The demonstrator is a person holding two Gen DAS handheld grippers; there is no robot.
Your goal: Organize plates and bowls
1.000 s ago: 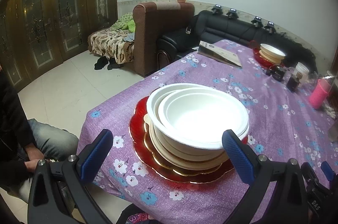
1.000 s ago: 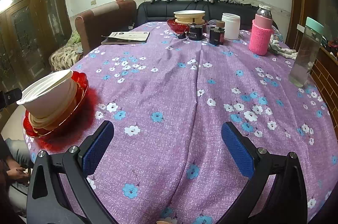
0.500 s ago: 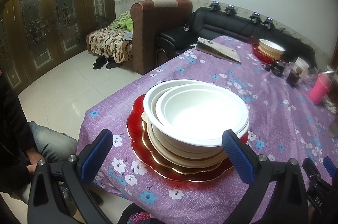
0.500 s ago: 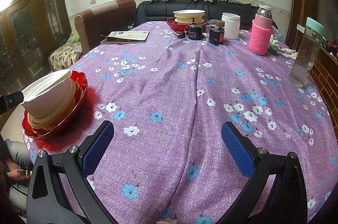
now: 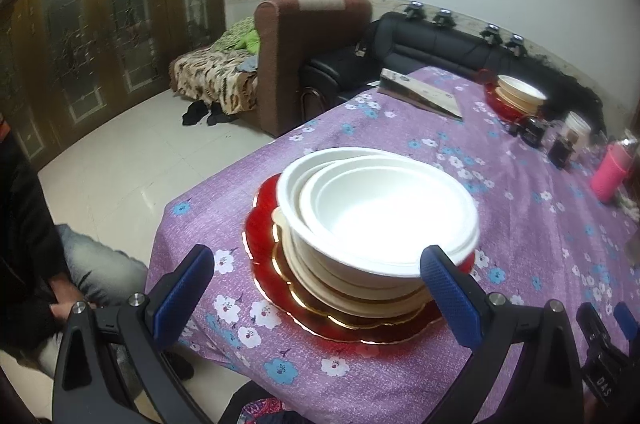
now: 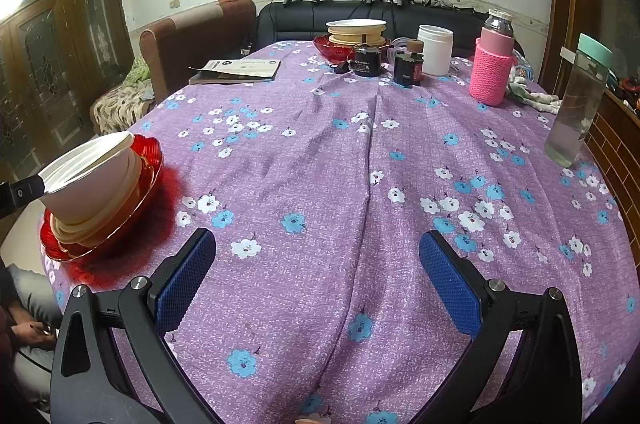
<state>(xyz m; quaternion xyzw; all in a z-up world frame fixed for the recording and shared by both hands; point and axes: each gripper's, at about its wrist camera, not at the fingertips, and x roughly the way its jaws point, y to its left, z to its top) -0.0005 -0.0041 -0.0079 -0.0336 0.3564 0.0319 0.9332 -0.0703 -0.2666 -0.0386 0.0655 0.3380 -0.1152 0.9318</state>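
Observation:
At the table's near left corner stands a stack of white bowls [image 5: 380,207] on beige plates and a red gold-rimmed plate [image 5: 360,324]. My left gripper [image 5: 316,276] is open just in front of the stack, its blue fingertips on either side of the near rim. In the right wrist view the same stack of white bowls [image 6: 92,179] leans slightly, and a black left finger [image 6: 22,189] reaches the top bowl's rim. My right gripper [image 6: 318,260] is open over bare purple cloth, holding nothing. A second stack of beige plates [image 6: 356,31] on a red dish sits at the far end.
On the flowered tablecloth [image 6: 320,151] lie a booklet [image 6: 236,69], dark jars [image 6: 368,61], a white jar [image 6: 434,55], a pink-sleeved bottle [image 6: 492,67] and a clear bottle [image 6: 576,107]. A person's leg [image 5: 92,272] is left of the table. Sofas stand behind.
My left gripper has edged closer to the bowl stack, so the bowls look larger and its finger is nearer the rim. The right gripper has stayed still.

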